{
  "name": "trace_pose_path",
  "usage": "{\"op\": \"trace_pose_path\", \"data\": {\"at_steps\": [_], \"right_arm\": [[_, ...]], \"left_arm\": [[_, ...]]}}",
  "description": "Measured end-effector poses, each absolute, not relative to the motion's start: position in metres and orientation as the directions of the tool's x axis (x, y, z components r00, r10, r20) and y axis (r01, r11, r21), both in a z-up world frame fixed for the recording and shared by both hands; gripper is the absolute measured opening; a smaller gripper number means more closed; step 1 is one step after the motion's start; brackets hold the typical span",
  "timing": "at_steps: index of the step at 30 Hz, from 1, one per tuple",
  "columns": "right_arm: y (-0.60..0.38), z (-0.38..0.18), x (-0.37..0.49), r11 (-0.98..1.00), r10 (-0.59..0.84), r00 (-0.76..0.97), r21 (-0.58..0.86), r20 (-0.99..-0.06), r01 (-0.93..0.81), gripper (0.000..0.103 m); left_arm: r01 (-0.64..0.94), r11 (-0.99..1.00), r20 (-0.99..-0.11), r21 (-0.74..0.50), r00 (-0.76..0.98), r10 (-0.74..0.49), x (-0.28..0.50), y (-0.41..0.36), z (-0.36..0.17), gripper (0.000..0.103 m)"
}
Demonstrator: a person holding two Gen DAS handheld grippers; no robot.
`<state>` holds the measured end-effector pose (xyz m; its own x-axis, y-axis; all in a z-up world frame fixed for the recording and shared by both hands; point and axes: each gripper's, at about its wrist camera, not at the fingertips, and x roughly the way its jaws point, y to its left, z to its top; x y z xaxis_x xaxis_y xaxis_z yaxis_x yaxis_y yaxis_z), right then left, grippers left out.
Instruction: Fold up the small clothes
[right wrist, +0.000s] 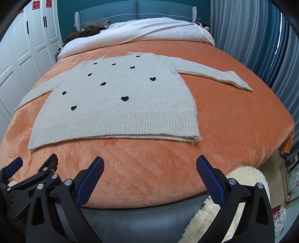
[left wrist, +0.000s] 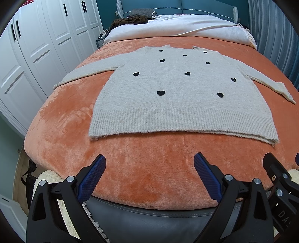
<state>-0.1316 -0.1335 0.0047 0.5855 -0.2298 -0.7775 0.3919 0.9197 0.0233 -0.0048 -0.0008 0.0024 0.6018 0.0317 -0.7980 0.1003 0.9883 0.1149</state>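
Sweater lies flat (untouched); left gripper and right gripper jaws gape wide, empty.

White letters "DAS" stand on the black body of the right gripper, at the lower right edge of the left wrist view; the word runs off the frame. Red double-happiness signs "囍" are stuck on the white wardrobe doors at the top left of the right wrist view; a further one is cut off.
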Motion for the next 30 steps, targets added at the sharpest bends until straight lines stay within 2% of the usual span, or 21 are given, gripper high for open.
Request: {"op": "trace_pose_path", "data": {"at_steps": [18, 23, 27, 30], "right_arm": [[-0.137, -0.004, -0.127, 0.917, -0.227, 0.561, 0.020, -0.796, 0.399, 0.098], [-0.149, -0.008, -0.116, 0.931, -0.137, 0.576, 0.094, -0.806, 0.353, 0.098], [-0.210, -0.008, -0.097, 0.901, -0.083, 0.601, 0.198, -0.795, 0.385, 0.098], [-0.294, -0.010, -0.073, 0.841, -0.093, 0.611, 0.266, -0.786, 0.470, 0.098]], "left_arm": [[0.105, 0.987, -0.811, 0.119, 0.584, 0.036, -0.001, -0.003, -0.007, 0.092], [0.099, 0.991, -0.816, 0.086, 0.577, 0.013, 0.009, -0.001, -0.005, 0.097], [0.061, 0.996, -0.805, 0.069, 0.593, 0.019, 0.027, 0.010, 0.004, 0.098], [0.044, 0.996, -0.804, 0.074, 0.594, 0.033, 0.048, 0.017, 0.006, 0.098]]}}
